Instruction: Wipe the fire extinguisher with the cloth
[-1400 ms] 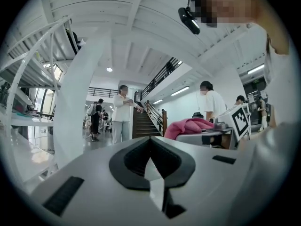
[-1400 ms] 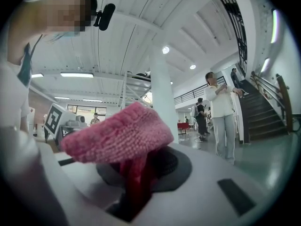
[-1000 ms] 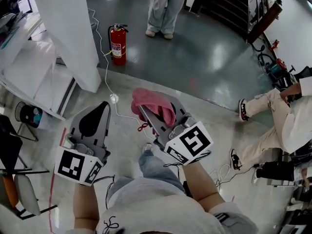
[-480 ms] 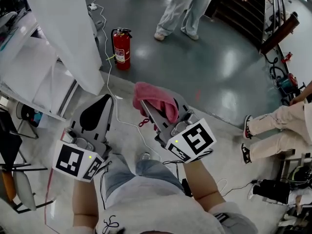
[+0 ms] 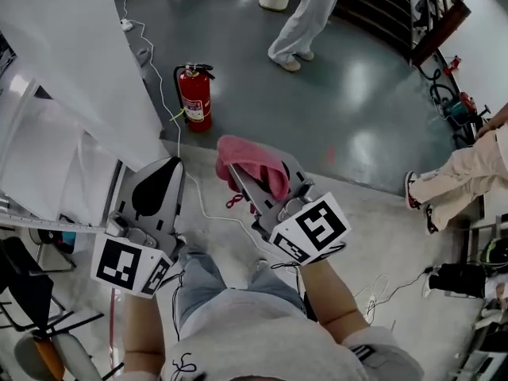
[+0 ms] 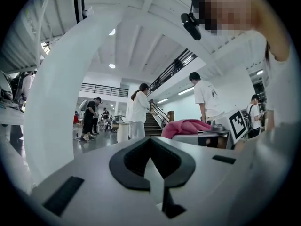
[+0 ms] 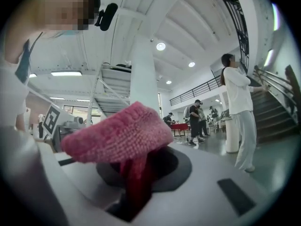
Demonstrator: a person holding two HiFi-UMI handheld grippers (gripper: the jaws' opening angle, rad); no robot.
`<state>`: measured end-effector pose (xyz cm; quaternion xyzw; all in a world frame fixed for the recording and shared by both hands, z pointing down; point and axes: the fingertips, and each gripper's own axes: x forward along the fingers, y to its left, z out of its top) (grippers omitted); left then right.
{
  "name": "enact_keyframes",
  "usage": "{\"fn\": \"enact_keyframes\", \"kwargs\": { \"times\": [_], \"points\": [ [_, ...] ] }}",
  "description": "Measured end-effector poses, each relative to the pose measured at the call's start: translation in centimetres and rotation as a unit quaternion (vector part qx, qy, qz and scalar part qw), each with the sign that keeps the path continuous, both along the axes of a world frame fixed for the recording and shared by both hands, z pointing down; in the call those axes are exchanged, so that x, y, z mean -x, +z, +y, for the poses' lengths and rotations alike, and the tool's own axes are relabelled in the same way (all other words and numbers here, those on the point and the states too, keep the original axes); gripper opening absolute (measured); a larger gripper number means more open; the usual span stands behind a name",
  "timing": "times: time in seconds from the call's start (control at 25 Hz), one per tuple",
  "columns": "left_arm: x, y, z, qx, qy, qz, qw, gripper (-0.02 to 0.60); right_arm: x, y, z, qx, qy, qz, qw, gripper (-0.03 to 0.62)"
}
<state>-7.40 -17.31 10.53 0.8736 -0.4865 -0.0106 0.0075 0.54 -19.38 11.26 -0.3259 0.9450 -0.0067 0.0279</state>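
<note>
A red fire extinguisher (image 5: 194,96) stands upright on the dark floor beside a white pillar (image 5: 71,62), well ahead of both grippers. My right gripper (image 5: 252,171) is shut on a pink cloth (image 5: 250,163), which drapes over its jaws; the same pink cloth (image 7: 120,138) fills the right gripper view. My left gripper (image 5: 163,173) is shut with nothing in it, left of the right one. In the left gripper view the left gripper (image 6: 151,157) shows closed jaws, and the cloth (image 6: 186,127) appears off to the right.
A white cable (image 5: 171,125) runs along the floor past the extinguisher. A person in light trousers (image 5: 305,22) walks on the dark floor ahead. A seated person's legs (image 5: 456,181) are at right. Chairs (image 5: 32,292) stand at left, stairs (image 5: 381,6) at the far back.
The view has shifted forward across the floor; the extinguisher sits slightly nearer the grippers. The walking person has moved away to the right. Both grippers keep their hold and pose.
</note>
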Motion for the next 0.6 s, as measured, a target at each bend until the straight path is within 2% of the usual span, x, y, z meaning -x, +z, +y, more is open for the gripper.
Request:
{"fn": "enact_keyframes", "kwargs": {
  "times": [0.2, 0.32, 0.44, 0.6],
  "points": [
    [6.7, 1.2, -5.8, 0.013, 0.055, -0.031, 0.9979, 0.005, 7.2, 1.0, -6.0, 0.022, 0.054, -0.009, 0.998, 0.072],
    [9.7, 2.0, -8.5, 0.026, 0.084, -0.031, 0.9956, 0.005, 10.4, 1.5, -8.2, 0.035, 0.078, -0.012, 0.996, 0.072],
    [11.5, 2.7, -10.7, 0.034, 0.105, -0.018, 0.9937, 0.005, 12.3, 2.2, -9.6, 0.043, 0.096, 0.001, 0.994, 0.072],
    [12.0, 3.7, -13.2, 0.044, 0.125, 0.002, 0.9912, 0.005, 13.1, 3.1, -11.3, 0.055, 0.114, 0.017, 0.992, 0.072]
  ]
}}
